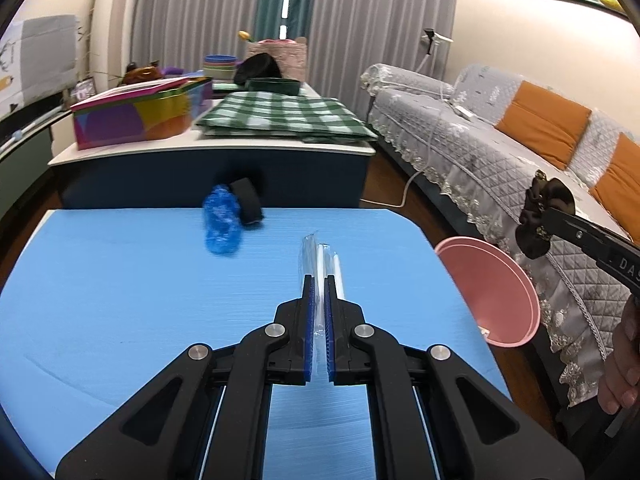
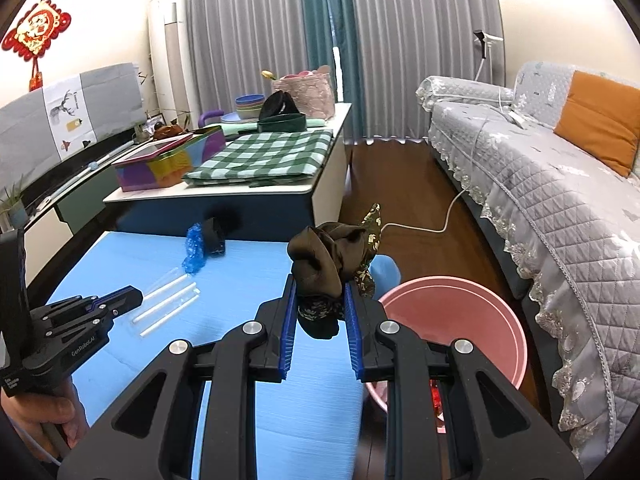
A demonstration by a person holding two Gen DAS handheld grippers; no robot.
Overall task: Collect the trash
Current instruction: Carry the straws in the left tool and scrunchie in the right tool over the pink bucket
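Left gripper (image 1: 319, 312), right gripper (image 2: 320, 316): black linkages, silver rivets, blue ribbed jaws.

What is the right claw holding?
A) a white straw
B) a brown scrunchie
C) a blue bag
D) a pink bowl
B: the right claw pinches a brown scrunchie between its blue pads, beside the pink bin.

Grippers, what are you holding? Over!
Left gripper shut on straw packet. Right gripper shut on brown cloth, near pink bin. Nothing blocking.
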